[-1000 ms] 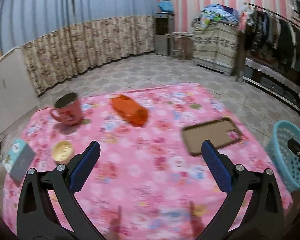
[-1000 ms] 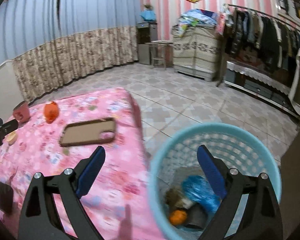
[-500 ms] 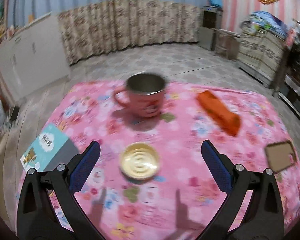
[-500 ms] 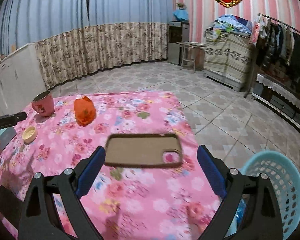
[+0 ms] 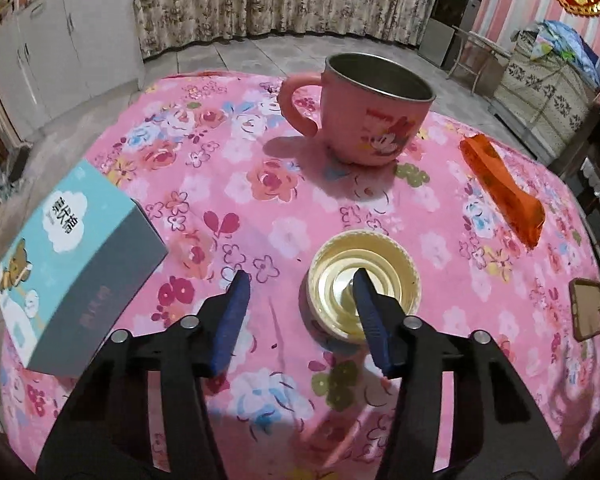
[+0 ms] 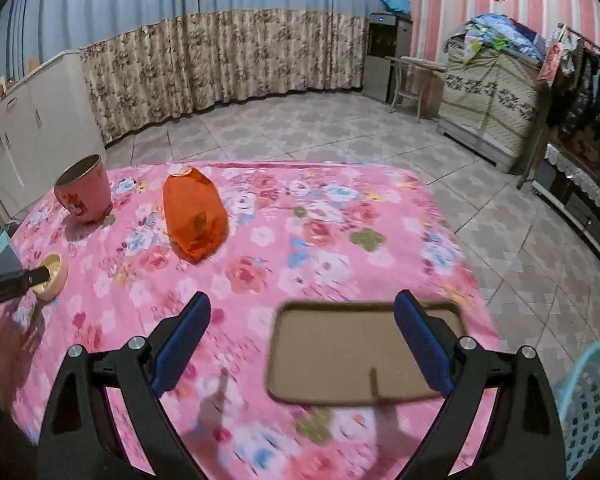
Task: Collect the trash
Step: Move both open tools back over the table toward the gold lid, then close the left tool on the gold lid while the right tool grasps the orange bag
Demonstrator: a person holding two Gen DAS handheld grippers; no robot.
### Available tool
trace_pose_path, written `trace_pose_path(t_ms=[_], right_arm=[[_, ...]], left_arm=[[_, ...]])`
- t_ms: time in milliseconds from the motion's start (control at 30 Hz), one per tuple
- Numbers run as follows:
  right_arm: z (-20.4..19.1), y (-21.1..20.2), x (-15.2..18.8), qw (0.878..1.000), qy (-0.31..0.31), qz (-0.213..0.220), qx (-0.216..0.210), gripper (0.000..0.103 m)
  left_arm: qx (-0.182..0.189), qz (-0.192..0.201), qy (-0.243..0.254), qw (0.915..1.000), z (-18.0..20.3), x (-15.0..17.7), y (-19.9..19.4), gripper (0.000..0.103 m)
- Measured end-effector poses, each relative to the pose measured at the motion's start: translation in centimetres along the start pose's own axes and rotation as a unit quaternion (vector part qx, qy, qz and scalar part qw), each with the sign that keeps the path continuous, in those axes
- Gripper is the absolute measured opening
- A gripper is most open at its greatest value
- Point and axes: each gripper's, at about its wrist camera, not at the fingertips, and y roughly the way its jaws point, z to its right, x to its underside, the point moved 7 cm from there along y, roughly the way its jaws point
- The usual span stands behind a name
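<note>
On the left of the worktop (image 5: 260, 184), our left gripper (image 5: 300, 288) has just been narrowing its jaws, still apart; one finger sits inside the yellow lid (image 5: 364, 284), the other outside its rim. We should pinch that rim squarely before lifting. Our right gripper (image 6: 300, 320) hovers open-jawed above the phone case (image 6: 340, 352), the blue basket (image 6: 588, 408) beside.

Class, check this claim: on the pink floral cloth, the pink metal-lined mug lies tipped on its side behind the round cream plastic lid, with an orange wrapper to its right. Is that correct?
Not quite. The pink metal-lined mug stands upright, its open mouth facing up, as the left wrist view shows. The rest holds: it sits behind the round cream plastic lid on the pink floral cloth, with the orange wrapper to its right.
</note>
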Motion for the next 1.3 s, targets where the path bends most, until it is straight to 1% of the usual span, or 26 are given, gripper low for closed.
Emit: trace_pose_path(t_ms=[33, 67, 133, 167, 233, 367, 600, 667, 700, 767, 833, 867, 900, 933, 967, 1000, 1033, 1133, 1267, 1300], right_arm=[[-0.5, 0.4, -0.3, 1.0, -0.001, -0.001, -0.001, 0.091], [-1.1, 0.9, -0.8, 1.0, -0.007, 0.0, 0.001, 0.091], [-2.0, 1.7, -1.3, 1.0, -0.017, -0.003, 0.002, 0.091], [-2.7, 2.3, -1.5, 1.0, -0.022, -0.007, -0.002, 0.091], [-3.9, 3.4, -1.7, 0.999, -0.031, -0.014, -0.01, 0.091], [-5.7, 5.4, -2.2, 0.998, -0.05, -0.025, -0.015, 0.091], [-7.8, 7.5, -3.0, 0.997, -0.06, -0.038, -0.03, 0.09], [-8.3, 8.1, -2.9, 0.996, -0.071, -0.043, -0.028, 0.09], [-8.5, 8.4, -2.8, 0.996, -0.075, -0.045, -0.026, 0.089], [-8.8, 9.0, -2.8, 0.995, -0.074, -0.052, -0.032, 0.081], [-8.8, 9.2, -2.8, 0.995, -0.068, -0.058, -0.042, 0.065], [-8.9, 9.3, -2.8, 0.995, -0.064, -0.061, -0.048, 0.06], [-8.9, 9.5, -2.8, 0.995, -0.061, -0.065, -0.054, 0.05], [-9.1, 9.7, -2.6, 0.994, -0.059, -0.07, -0.062, 0.045], [-9.2, 9.7, -2.5, 0.993, -0.06, -0.071, -0.068, 0.044], [-9.3, 9.6, -2.4, 0.993, -0.064, -0.069, -0.068, 0.04], [-9.4, 9.4, -2.4, 0.993, -0.072, -0.065, -0.067, 0.034], [-9.4, 9.1, -2.2, 0.993, -0.075, -0.066, -0.07, 0.029], [-9.0, 7.8, -2.0, 0.993, -0.085, -0.053, -0.064, 0.028], [-8.9, 7.4, -2.0, 0.993, -0.09, -0.048, -0.06, 0.028]], left_arm=[[0.005, 0.0, 0.0, 1.0, 0.1, 0.0, 0.1, 0.044], [0.009, -0.001, 0.002, 1.0, 0.2, 0.1, 0.1, 0.042], [0.016, -0.002, 0.008, 0.9998, 0.5, 0.1, 0.2, 0.033], [0.021, -0.003, 0.011, 0.9997, 0.6, 0.1, 0.2, 0.031], [0.03, -0.005, 0.013, 0.9994, 1.0, 0.1, 0.2, 0.024], [0.035, -0.006, 0.013, 0.9993, 1.3, 0.0, 0.1, 0.022], [0.032, -0.002, 0.018, 0.9993, 1.3, -0.3, 0.1, 0.021], [0.033, 0.001, 0.014, 0.9993, 1.1, -0.3, -0.1, 0.02], [0.032, 0.002, 0.013, 0.9994, 0.9, -0.5, 0.0, 0.014], [0.027, 0.004, 0.019, 0.9995, 0.9, -0.5, -0.1, 0.013], [0.027, 0.004, 0.02, 0.9994, 0.8, -0.5, 0.0, 0.013], [0.027, 0.004, 0.02, 0.9994, 0.8, -0.5, 0.0, 0.013], [0.027, 0.004, 0.019, 0.9994, 0.8, -0.5, 0.0, 0.013], [0.029, 0.004, 0.017, 0.9994, 0.8, -0.5, 0.0, 0.013], [0.029, 0.004, 0.017, 0.9994, 0.8, -0.5, 0.0, 0.013], [0.028, 0.004, 0.018, 0.9994, 0.8, -0.5, 0.0, 0.013], [0.027, 0.004, 0.019, 0.9994, 0.8, -0.5, 0.0, 0.013], [0.023, 0.008, 0.023, 0.9994, 0.8, -0.6, -0.2, 0.013], [0.025, 0.015, 0.025, 0.9993, 1.0, -0.9, -0.8, 0.011], [0.025, 0.018, 0.025, 0.9992, 1.0, -1.0, -1.0, 0.007]])
